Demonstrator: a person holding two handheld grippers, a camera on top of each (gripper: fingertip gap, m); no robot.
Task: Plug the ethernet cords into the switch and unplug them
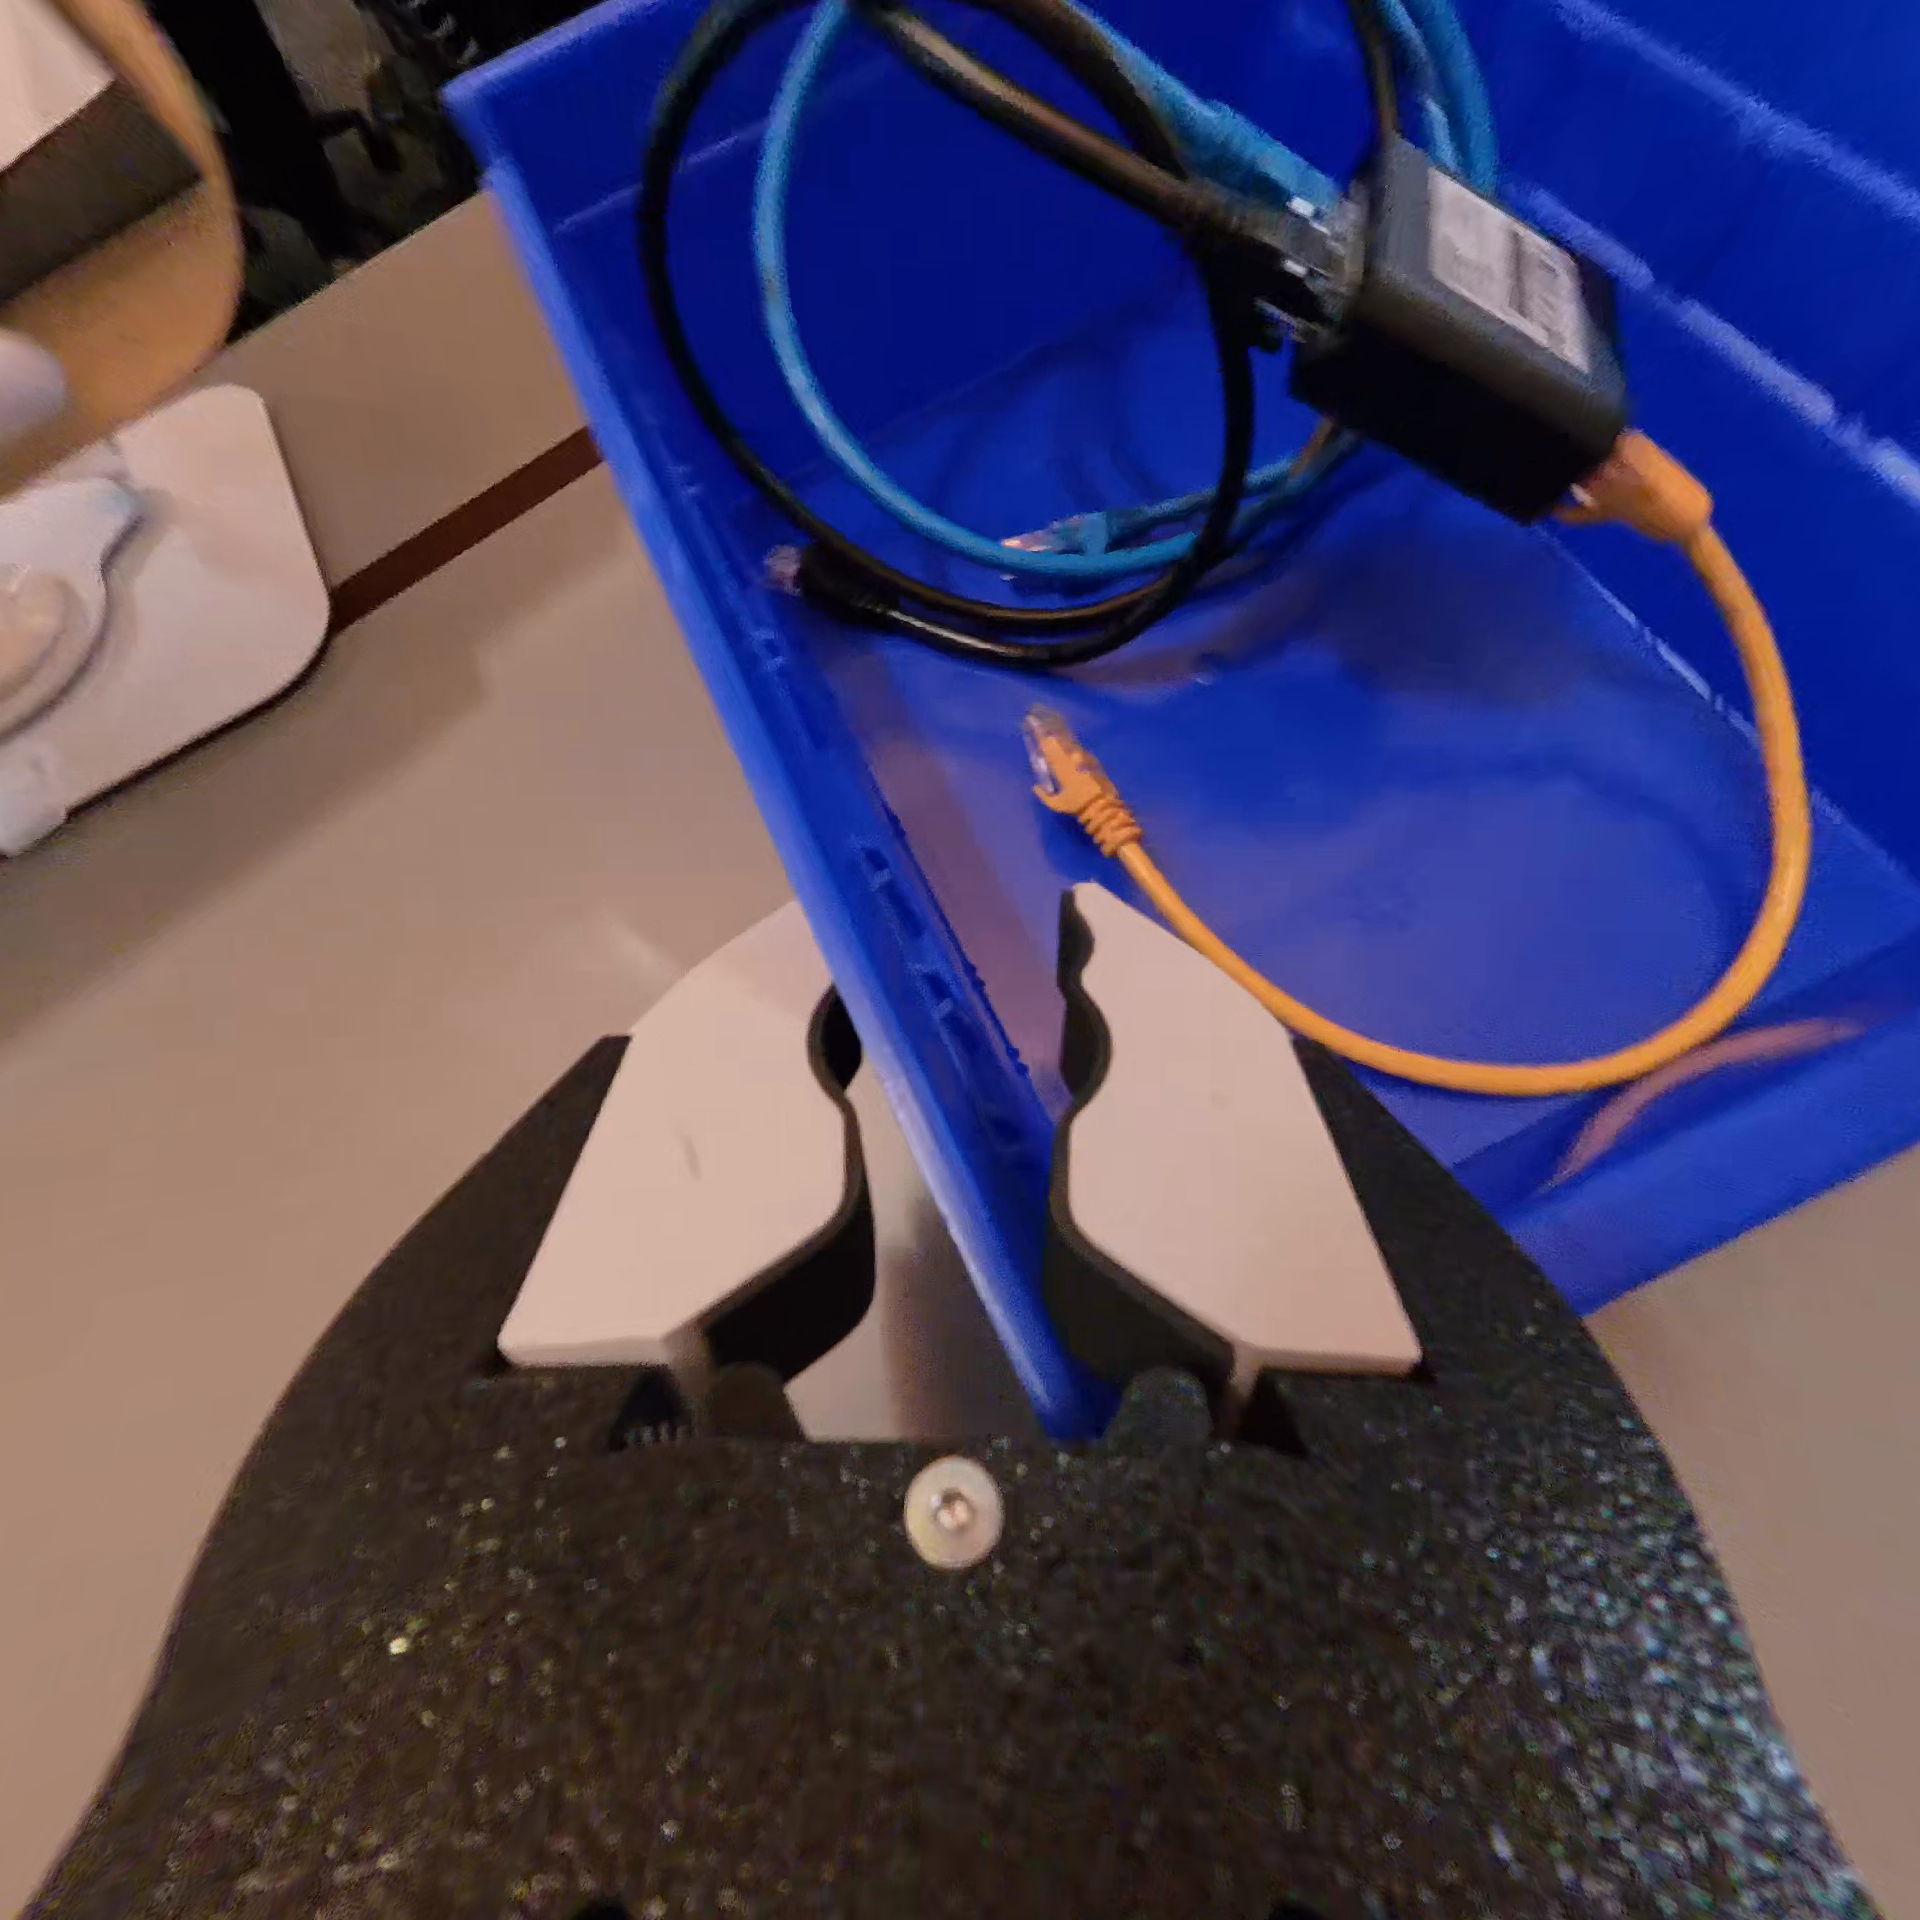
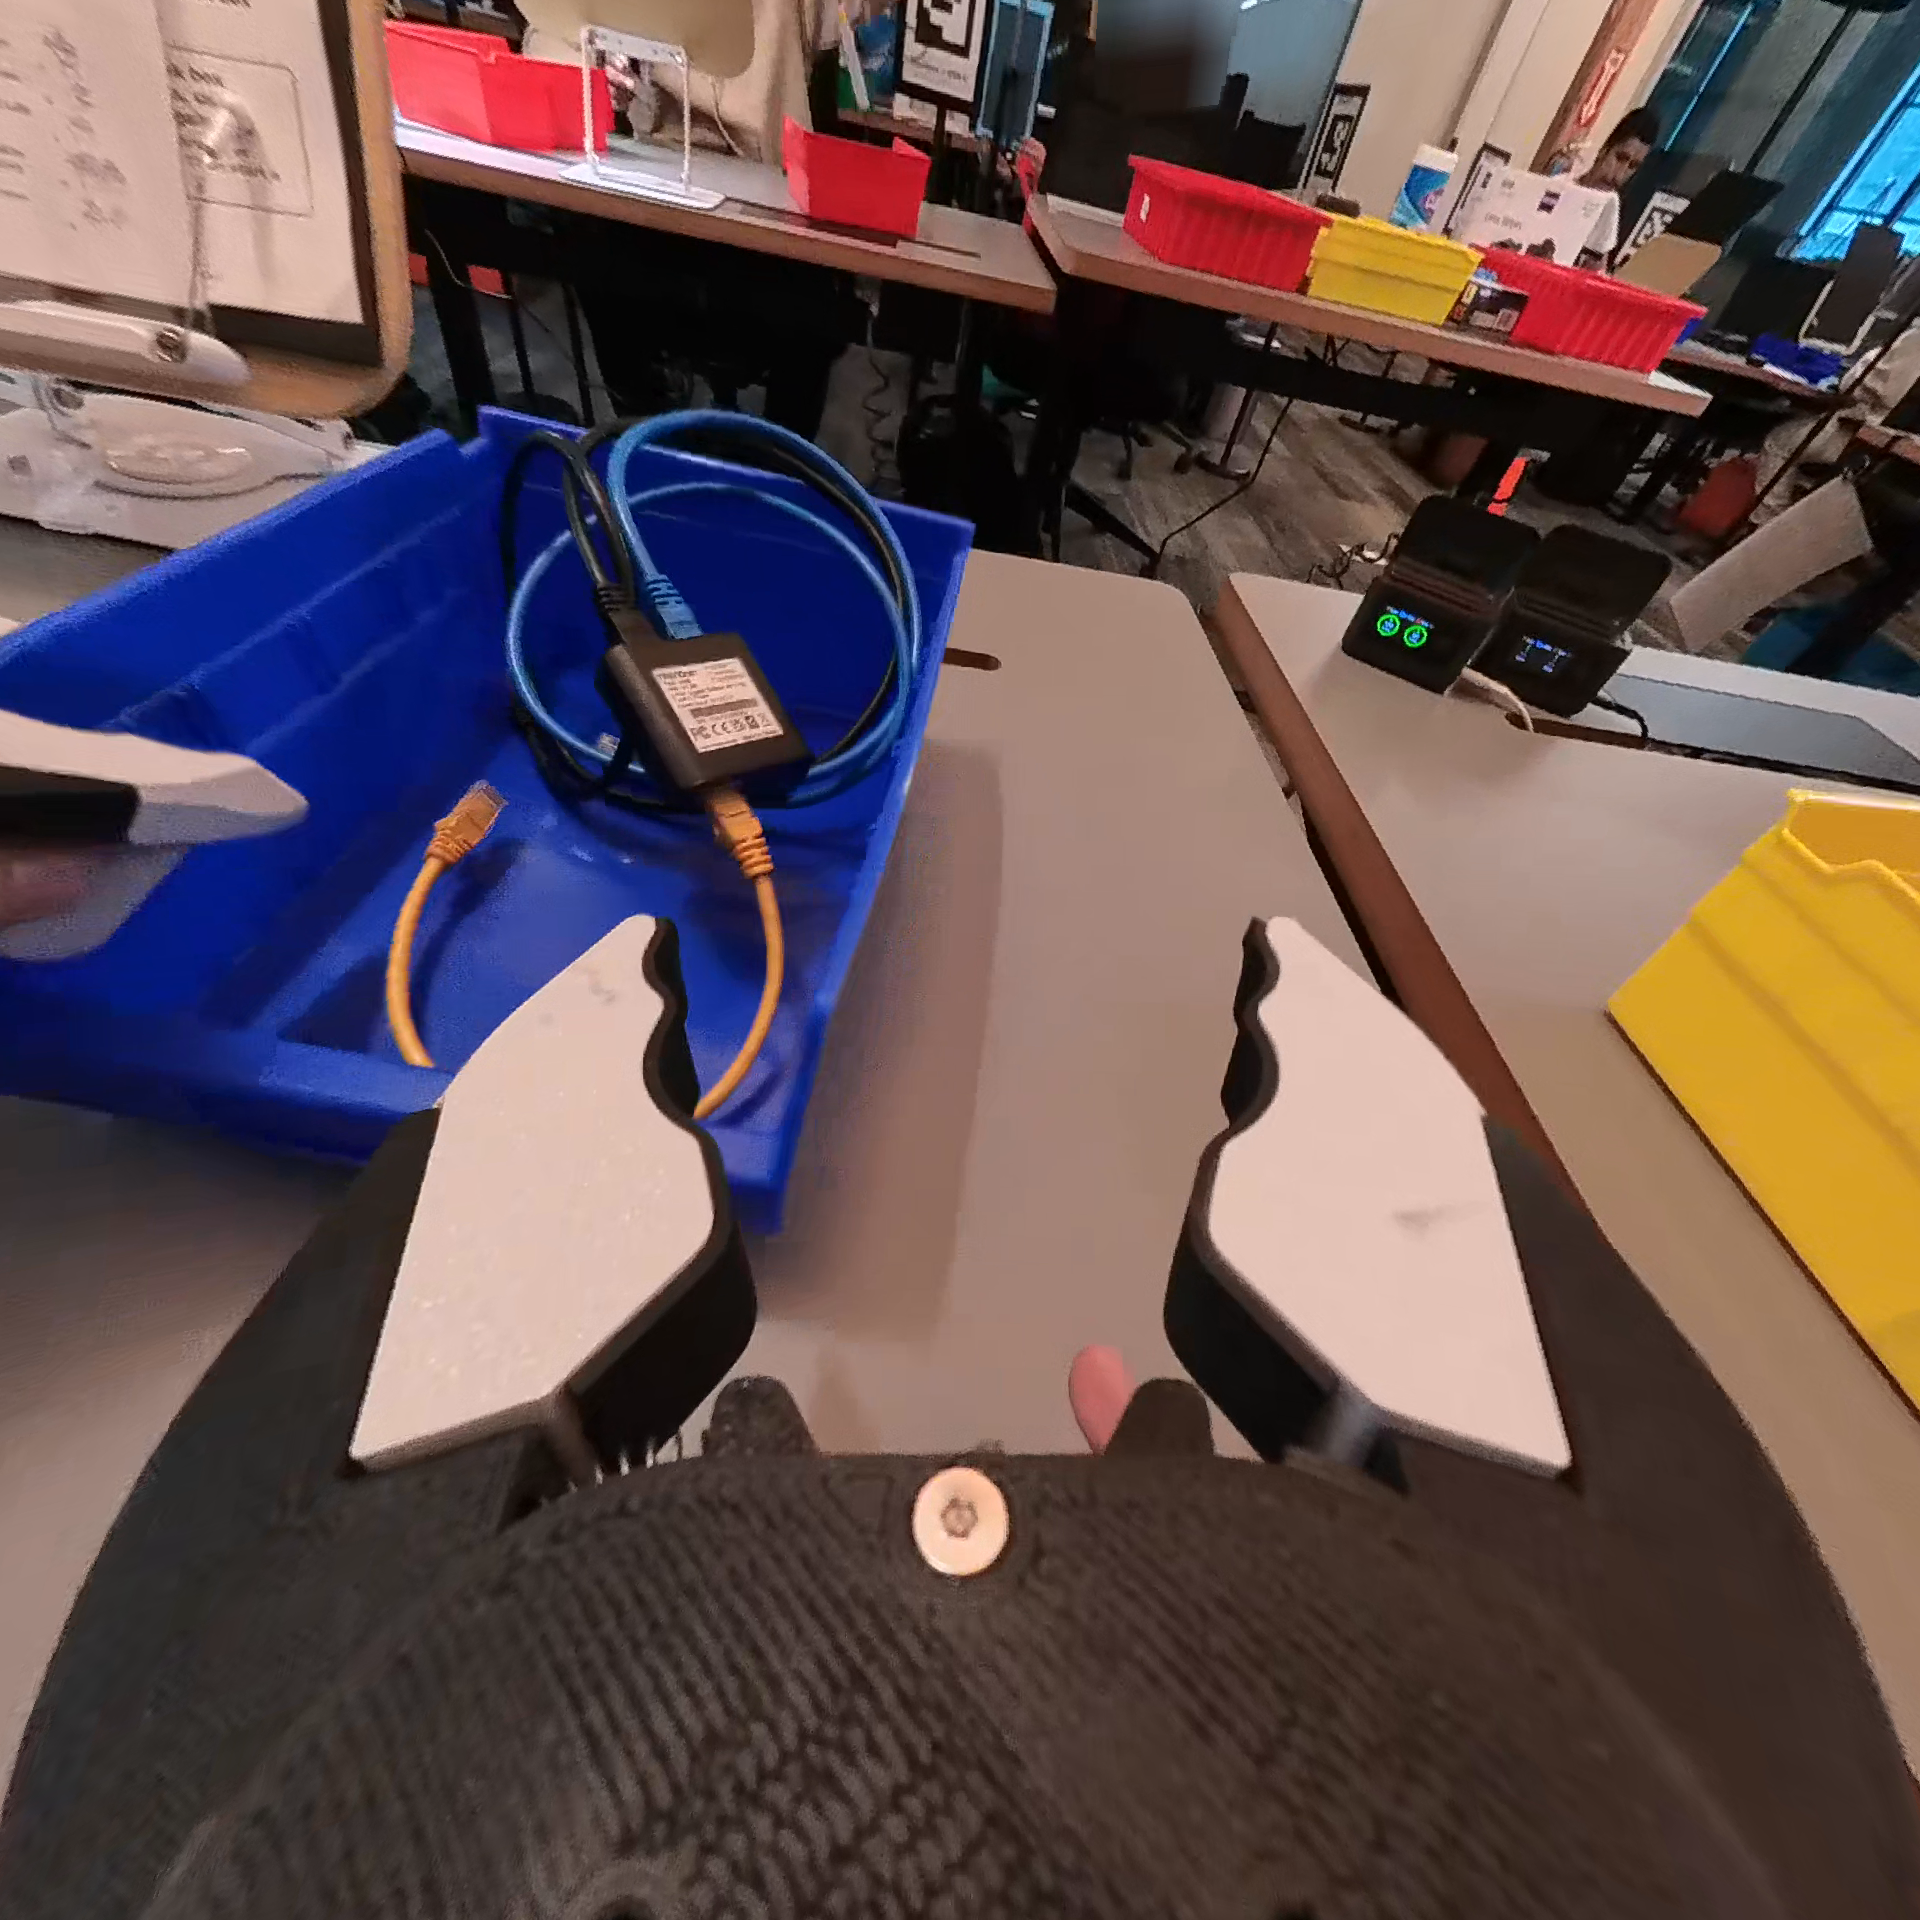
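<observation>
A black switch [image 1: 1455,353] [image 2: 707,717] lies in a blue bin [image 1: 1351,831] [image 2: 260,665]. A blue cord [image 1: 810,395] [image 2: 894,623] and a black cord [image 1: 665,312] [image 2: 520,520] are plugged into one side of it. An orange cord [image 1: 1766,727] [image 2: 769,935] is plugged into the other side, and its free plug [image 1: 1070,779] [image 2: 473,816] rests on the bin floor. My left gripper [image 1: 940,904] straddles the bin's side wall and is shut on it; it also shows in the right wrist view [image 2: 156,805]. My right gripper [image 2: 956,935] is open and empty over the table, right of the bin.
A yellow bin [image 2: 1787,1018] stands on the adjoining table at the right. Two black devices with lit screens [image 2: 1507,623] stand behind it. A white device [image 1: 156,603] [image 2: 156,457] sits left of the blue bin. Tables with red and yellow bins [image 2: 1382,260] stand farther back.
</observation>
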